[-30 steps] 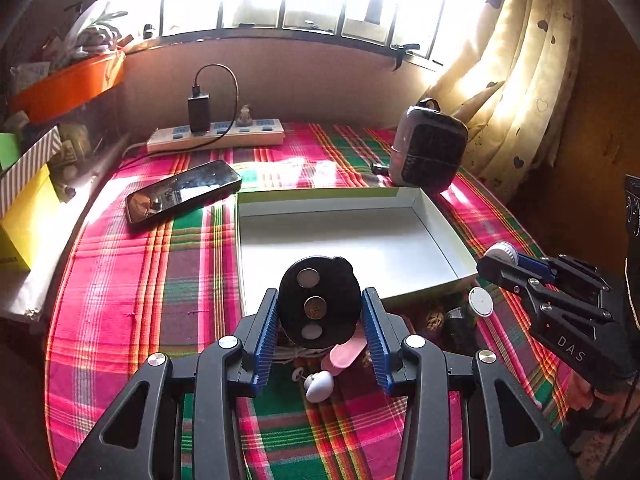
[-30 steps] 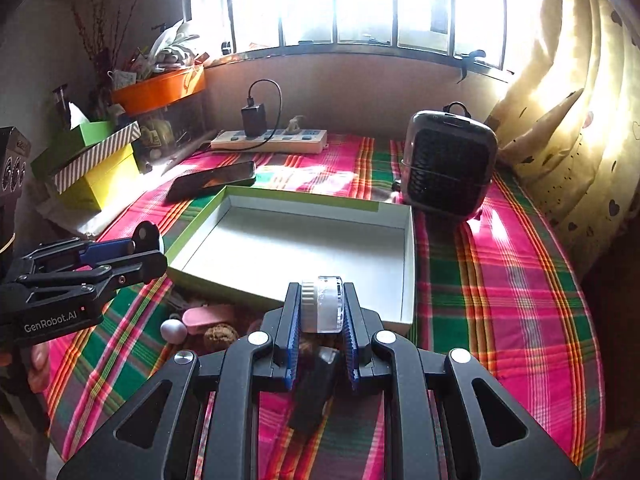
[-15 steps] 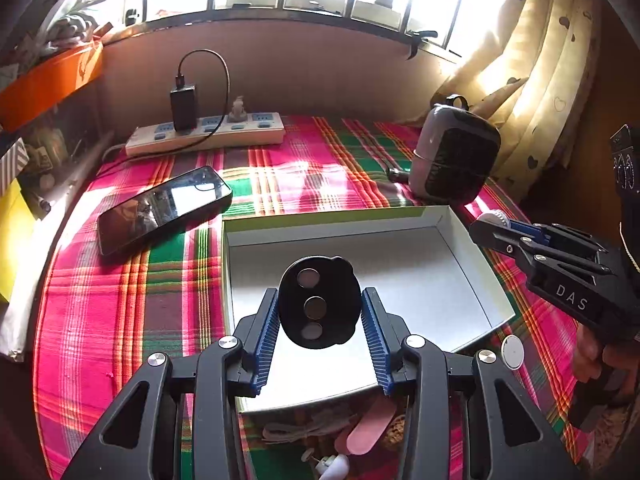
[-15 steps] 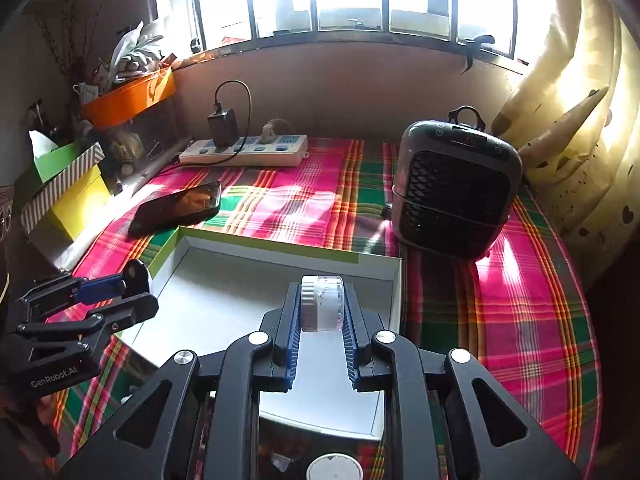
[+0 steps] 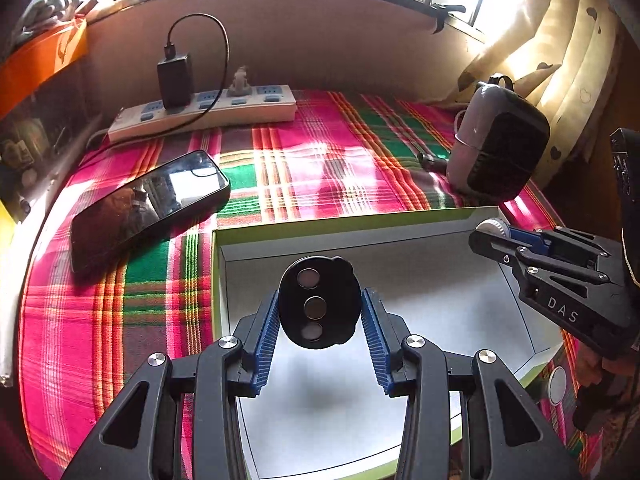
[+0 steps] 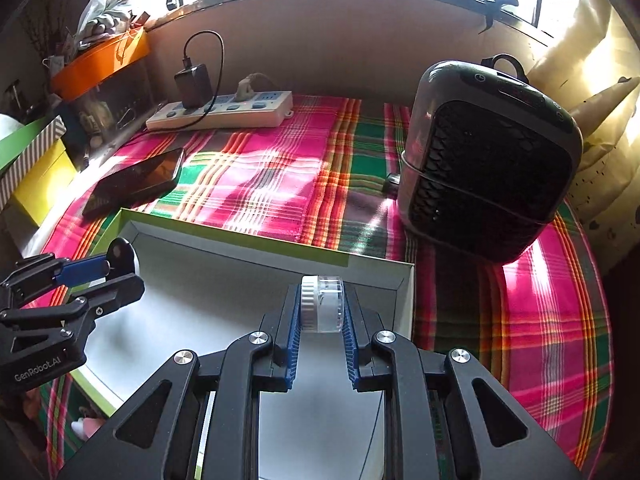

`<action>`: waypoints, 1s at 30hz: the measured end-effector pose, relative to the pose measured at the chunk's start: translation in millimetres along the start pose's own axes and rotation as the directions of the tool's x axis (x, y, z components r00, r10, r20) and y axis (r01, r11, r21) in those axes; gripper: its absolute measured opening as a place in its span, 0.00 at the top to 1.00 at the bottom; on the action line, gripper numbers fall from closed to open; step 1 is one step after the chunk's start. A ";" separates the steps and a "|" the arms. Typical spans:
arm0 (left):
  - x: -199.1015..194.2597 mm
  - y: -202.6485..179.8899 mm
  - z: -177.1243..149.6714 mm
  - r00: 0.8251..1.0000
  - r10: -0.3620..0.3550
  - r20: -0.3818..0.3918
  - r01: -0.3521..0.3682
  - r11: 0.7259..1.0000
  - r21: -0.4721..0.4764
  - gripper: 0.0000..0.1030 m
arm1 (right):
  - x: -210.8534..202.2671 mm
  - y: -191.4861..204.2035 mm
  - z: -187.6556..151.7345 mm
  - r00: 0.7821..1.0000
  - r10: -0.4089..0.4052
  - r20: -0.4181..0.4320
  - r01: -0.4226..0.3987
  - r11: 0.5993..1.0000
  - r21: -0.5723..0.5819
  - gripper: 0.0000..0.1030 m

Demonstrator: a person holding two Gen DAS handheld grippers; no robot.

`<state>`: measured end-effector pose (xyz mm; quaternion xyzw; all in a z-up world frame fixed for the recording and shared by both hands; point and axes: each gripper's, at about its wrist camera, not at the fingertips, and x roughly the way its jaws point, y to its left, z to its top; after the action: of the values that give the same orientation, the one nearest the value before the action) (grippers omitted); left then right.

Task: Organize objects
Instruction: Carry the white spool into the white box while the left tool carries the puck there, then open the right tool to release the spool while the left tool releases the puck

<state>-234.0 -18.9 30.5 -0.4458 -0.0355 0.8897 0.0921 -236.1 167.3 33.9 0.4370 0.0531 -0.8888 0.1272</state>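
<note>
A: Left gripper — jaws closed on the black disc. The disc stands on edge between the blue pads, three round metal spots on its face. It hangs over the open box, near the box's left wall.

B: Confirmed from the right wrist view: the same gripper comes in at the left edge, the disc's rim showing at its tip, above the white floor of the box.

A: Right gripper — jaws narrow, clamped on the small clear jar with a ribbed white cap. Jar lies sideways, cap to the left. It sits above the box interior close to the far right corner.

B: In the left wrist view the right gripper shows at right, the jar's white cap just visible at the tip, over the right wall of the box.

A: Surroundings on the plaid cloth: phone left of the box, apart from it; power strip along the far wall with a black charger plugged in; small heater beyond the box's right corner.

B: One white round lid lies outside the box, near its right front corner.
</note>
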 end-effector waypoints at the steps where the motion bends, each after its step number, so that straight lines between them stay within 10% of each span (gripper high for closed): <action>1: 1.9 0.1 0.5 1.000 -0.001 -0.004 0.001 1.000 0.003 0.62 | 2.1 -0.4 0.2 1.000 -0.003 -0.005 0.003 1.000 -0.002 0.81; 30: 18.1 -3.3 0.7 0.999 0.050 -0.011 -0.049 0.998 0.041 0.62 | 22.9 3.6 -1.2 0.996 -0.067 -0.064 0.065 0.997 -0.033 0.81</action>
<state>-244.7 -12.2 17.1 -0.4498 -0.0058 0.8896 0.0792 -247.6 160.0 15.1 0.4617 0.0852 -0.8769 0.1028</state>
